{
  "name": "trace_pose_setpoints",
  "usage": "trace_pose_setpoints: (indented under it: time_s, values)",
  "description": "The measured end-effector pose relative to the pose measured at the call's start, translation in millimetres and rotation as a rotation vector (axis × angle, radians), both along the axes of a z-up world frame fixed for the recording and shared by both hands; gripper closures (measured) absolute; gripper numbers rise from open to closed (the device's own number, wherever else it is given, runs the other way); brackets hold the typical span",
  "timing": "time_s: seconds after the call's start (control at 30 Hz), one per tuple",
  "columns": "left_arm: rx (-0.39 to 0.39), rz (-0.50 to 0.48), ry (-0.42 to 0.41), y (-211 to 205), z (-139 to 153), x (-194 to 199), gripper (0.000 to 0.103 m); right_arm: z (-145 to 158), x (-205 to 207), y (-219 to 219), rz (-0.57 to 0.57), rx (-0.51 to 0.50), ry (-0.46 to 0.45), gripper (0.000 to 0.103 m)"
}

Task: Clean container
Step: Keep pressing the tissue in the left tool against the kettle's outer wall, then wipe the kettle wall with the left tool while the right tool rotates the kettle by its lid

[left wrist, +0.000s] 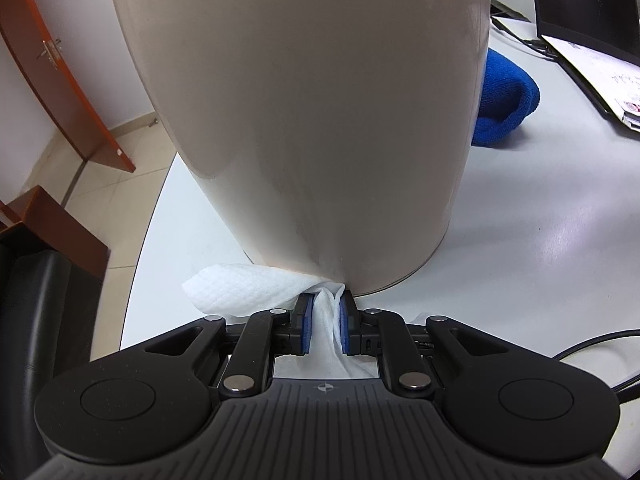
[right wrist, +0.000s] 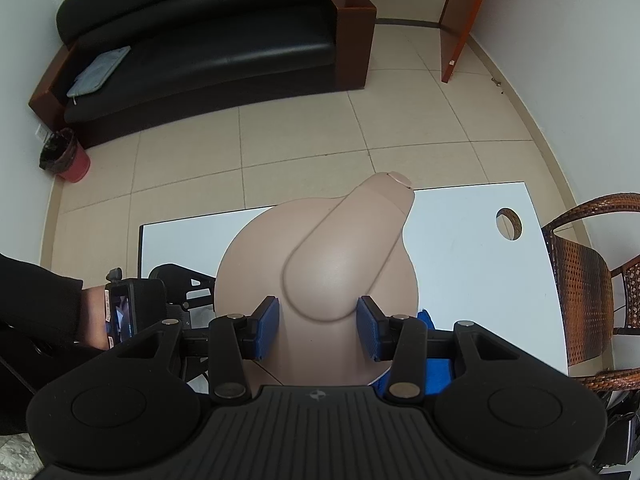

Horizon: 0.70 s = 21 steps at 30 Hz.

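At lower centre, the left gripper point(left wrist: 325, 306) clamps a white wipe point(left wrist: 236, 289) against the beige container point(left wrist: 304, 112); the right gripper point(right wrist: 318, 326) grips its lid handle point(right wrist: 340, 256). Keep pressure even, steadying firmly.

There is 1 container point(left wrist: 304, 112), beige, seen from the side in the left view and from above in the right. 2 grippers show: the left point(left wrist: 325, 312) and the right point(right wrist: 318, 320), each with 2 blue-padded fingers. 1 white wipe point(left wrist: 236, 290) and 1 blue cloth point(left wrist: 504, 100) are present, on 1 white table point(left wrist: 540, 240). The room holds 1 black sofa point(right wrist: 200, 32), 1 wicker chair point(right wrist: 584, 280), 1 red bin point(right wrist: 66, 156) and 1 laptop point(left wrist: 588, 12).
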State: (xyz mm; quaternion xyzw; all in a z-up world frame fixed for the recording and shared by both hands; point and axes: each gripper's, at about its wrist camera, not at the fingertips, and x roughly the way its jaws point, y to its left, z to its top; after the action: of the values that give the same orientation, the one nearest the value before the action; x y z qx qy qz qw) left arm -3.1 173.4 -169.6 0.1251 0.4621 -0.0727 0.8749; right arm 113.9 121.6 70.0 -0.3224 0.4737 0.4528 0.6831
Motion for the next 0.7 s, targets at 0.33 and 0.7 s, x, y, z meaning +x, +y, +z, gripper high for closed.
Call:
trace_pose_setpoints:
  time_s: [0.33, 0.7]
  values:
    - [-0.036, 0.036, 0.022, -0.8, 29.7, 1.6, 0.088, -6.5, -0.7, -1.8, 0.003, -0.001, -0.003, 0.057]
    - [-0.057, 0.06, -0.005, -5.4, 92.3, -1.3, 0.088, -6.2, 1.6, -4.3, 0.004, 0.002, -0.005, 0.057]
